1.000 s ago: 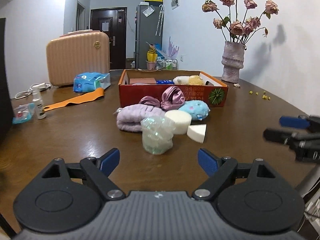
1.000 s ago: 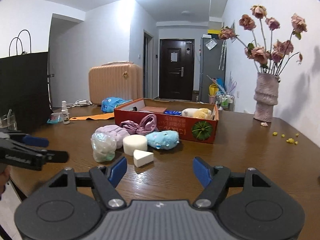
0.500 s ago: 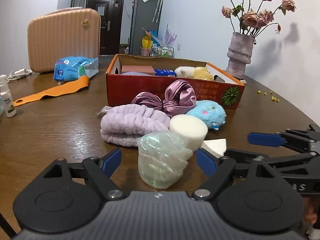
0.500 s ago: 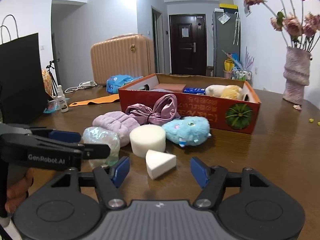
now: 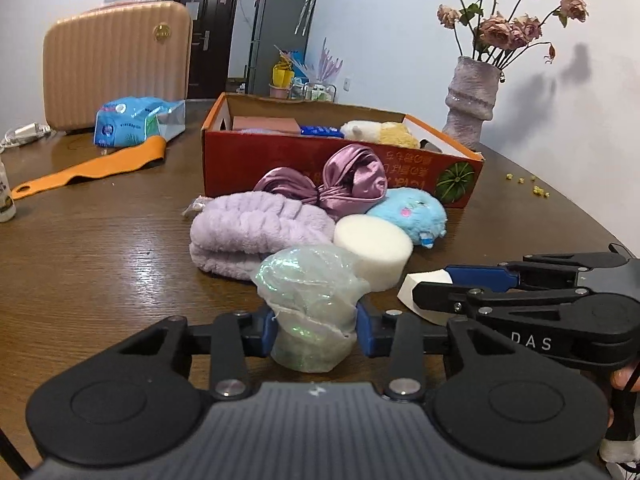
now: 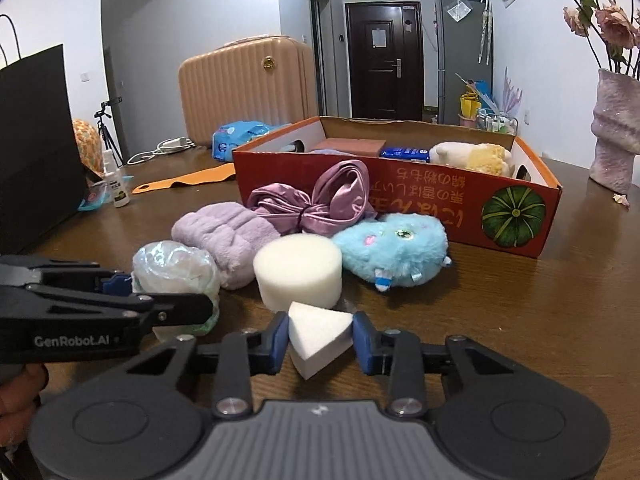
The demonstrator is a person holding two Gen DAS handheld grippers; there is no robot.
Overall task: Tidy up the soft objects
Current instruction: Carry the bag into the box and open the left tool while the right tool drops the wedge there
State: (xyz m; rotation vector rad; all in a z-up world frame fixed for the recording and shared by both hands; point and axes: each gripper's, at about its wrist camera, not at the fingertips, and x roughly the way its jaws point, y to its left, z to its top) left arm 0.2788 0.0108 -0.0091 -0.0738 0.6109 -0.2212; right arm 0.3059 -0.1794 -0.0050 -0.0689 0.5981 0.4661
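Observation:
My left gripper (image 5: 316,326) is shut on an iridescent plastic-wrapped bundle (image 5: 312,292), which still rests on the wooden table (image 5: 100,256). My right gripper (image 6: 320,340) is shut on a white wedge sponge (image 6: 318,334), also on the table. Behind them lie a round white sponge (image 6: 298,274), a lilac fluffy headband (image 6: 226,236), a mauve satin bow (image 6: 316,200) and a blue plush toy (image 6: 396,248). A red cardboard box (image 6: 440,208) behind those holds a cream and yellow plush (image 6: 472,156) and other items.
A beige suitcase (image 5: 116,64), a blue packet (image 5: 136,120) and an orange strap (image 5: 92,166) lie at the back left. A vase of dried roses (image 5: 472,100) stands at the back right. A black paper bag (image 6: 36,140) and a small spray bottle (image 6: 116,184) are at the left.
Both grippers moved forward and closed: the left one onto the iridescent bundle, the right one onto the white wedge sponge. The other objects have not moved.

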